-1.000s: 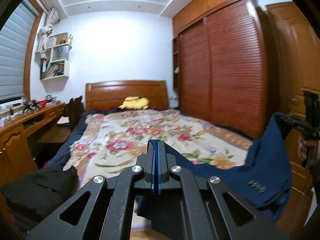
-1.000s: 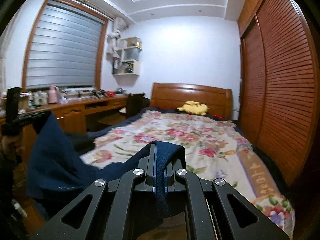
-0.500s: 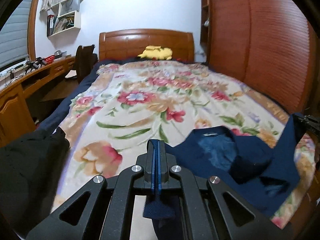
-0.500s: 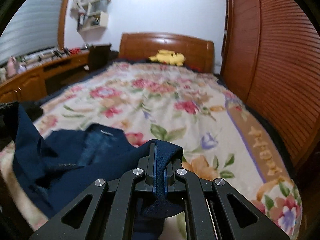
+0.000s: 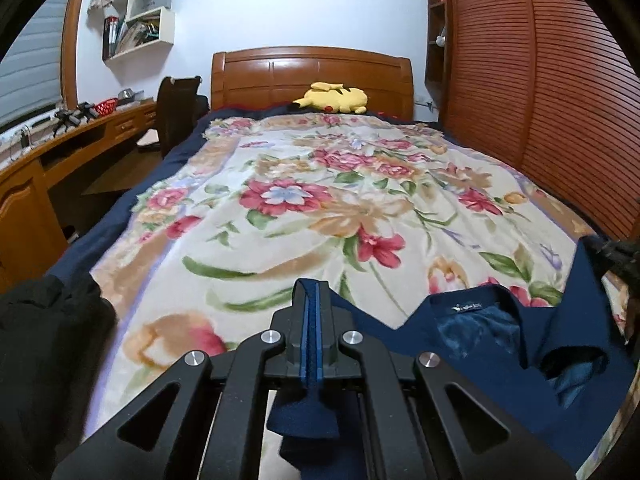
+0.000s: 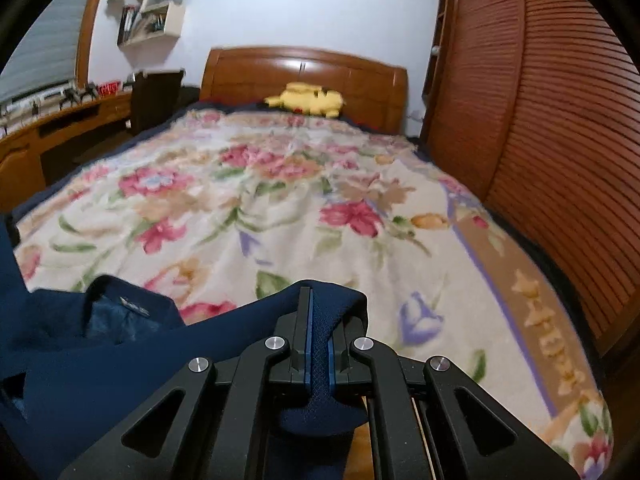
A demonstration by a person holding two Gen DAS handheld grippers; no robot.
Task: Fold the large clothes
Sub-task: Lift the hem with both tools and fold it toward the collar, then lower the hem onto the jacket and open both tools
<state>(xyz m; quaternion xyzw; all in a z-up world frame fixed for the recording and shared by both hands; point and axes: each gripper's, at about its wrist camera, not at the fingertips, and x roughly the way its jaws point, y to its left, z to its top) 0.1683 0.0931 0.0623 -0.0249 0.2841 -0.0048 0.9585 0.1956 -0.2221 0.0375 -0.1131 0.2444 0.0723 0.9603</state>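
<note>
Bed [image 5: 280,208], floral blanket, foot end: navy jacket [image 5: 500,360] is laid here, collar towards the headboard, lining exposed. Left gripper [image 5: 311,320] and right gripper [image 6: 318,320] are each clamped on 1 navy edge. For a clean spread, both edges are best kept taut and level, then lowered together. Collar label [image 5: 466,308]: white writing is present, too small to be read.
</note>
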